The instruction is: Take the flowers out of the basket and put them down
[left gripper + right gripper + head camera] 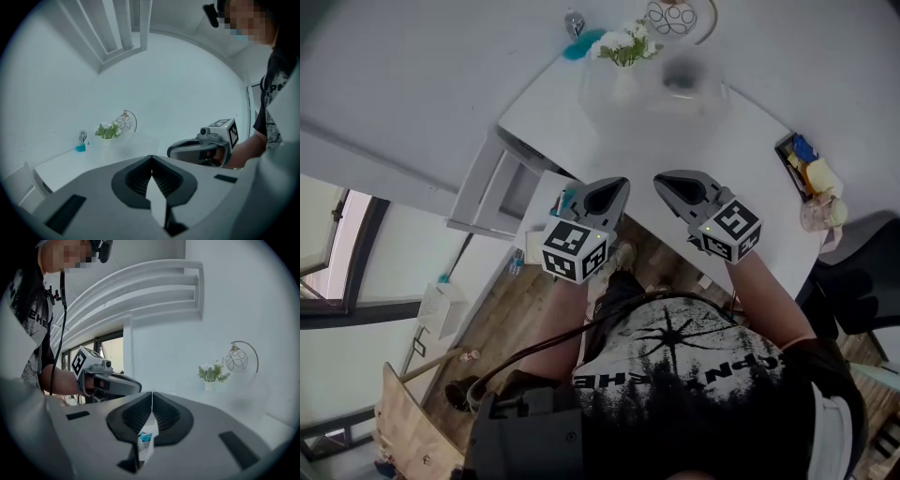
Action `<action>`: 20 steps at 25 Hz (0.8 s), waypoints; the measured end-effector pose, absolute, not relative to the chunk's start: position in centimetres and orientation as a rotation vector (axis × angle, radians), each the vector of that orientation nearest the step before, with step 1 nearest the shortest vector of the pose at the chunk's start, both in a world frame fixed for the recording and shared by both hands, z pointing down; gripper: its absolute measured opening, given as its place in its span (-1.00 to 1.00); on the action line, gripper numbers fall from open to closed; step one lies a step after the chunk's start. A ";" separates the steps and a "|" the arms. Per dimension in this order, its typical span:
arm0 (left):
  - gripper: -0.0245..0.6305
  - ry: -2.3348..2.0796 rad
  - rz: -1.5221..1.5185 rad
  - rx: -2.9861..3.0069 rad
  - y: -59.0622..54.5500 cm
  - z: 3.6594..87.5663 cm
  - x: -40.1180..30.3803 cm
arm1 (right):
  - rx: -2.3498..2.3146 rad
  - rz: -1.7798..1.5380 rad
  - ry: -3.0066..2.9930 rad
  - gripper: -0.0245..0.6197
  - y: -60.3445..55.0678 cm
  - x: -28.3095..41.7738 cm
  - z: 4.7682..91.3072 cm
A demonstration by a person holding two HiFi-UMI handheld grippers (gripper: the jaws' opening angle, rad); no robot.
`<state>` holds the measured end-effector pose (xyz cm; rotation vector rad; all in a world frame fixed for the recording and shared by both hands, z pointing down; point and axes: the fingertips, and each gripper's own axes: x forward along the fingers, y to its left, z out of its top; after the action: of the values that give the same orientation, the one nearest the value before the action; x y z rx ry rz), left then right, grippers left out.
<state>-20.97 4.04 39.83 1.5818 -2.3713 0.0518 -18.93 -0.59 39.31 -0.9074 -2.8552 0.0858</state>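
Left gripper view shows the left gripper point(151, 161) with both jaws pressed together and nothing between them. The right gripper point(152, 397) is closed and empty in the same way. Both hang at the near edge of the white desk point(562, 112), side by side and not touching. The flowers point(623, 42) stand well apart from them, at the far edge, in a pale holder that is hard to make out. Beside them is a wire hoop ornament point(680, 17), cut off by the frame. A hazy patch point(682, 80) in front of it I cannot identify.
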 end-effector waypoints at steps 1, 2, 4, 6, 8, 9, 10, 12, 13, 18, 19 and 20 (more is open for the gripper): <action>-0.89 -2.365 0.054 1.597 3.9 39.7 -21.9 | -0.895 0.085 -2.858 -0.87 -0.7 -19.8 39.3; -0.89 -2.357 0.056 1.611 3.7 39.7 -22.9 | -0.882 0.085 -2.861 -0.87 -0.8 -20.8 39.2; -0.89 -2.341 0.060 1.631 3.5 39.7 -25.0 | -0.856 0.087 -2.869 -0.87 -0.9 -22.9 39.0; -0.89 -2.328 0.064 1.648 3.3 39.7 -27.3 | -0.830 0.092 -2.878 -0.87 -1.1 -25.0 38.8; -0.89 -2.311 0.066 1.676 2.9 39.6 -29.6 | -0.793 0.091 -2.889 -0.87 -1.5 -27.1 38.6; -0.89 -2.302 0.066 1.695 2.7 39.4 -30.7 | -0.771 0.089 -2.894 -0.87 -1.7 -28.1 38.5; -0.89 -2.296 0.065 1.712 2.5 39.1 -31.8 | -0.751 0.090 -2.898 -0.87 -1.9 -29.1 38.4; -0.89 -2.285 0.067 1.740 2.3 38.8 -33.9 | -0.720 0.094 -2.907 -0.87 -2.2 -30.8 38.1; -0.89 -2.280 0.070 1.751 2.3 38.7 -34.9 | -0.710 0.097 -2.911 -0.87 -2.2 -31.7 37.8; -0.89 -2.236 0.094 1.805 1.8 38.3 -39.3 | -0.667 0.112 -2.928 -0.87 -2.5 -35.1 35.9; -0.89 -2.226 0.098 1.819 1.7 38.2 -40.0 | -0.653 0.107 -2.931 -0.87 -2.7 -35.6 35.6; -0.89 -2.217 0.101 1.832 1.5 38.2 -40.7 | -0.638 0.099 -2.934 -0.87 -2.8 -36.2 35.3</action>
<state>-40.75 1.51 38.20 1.8323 -2.2174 0.1012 -36.22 -2.82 35.35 -0.6377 -2.9339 0.0985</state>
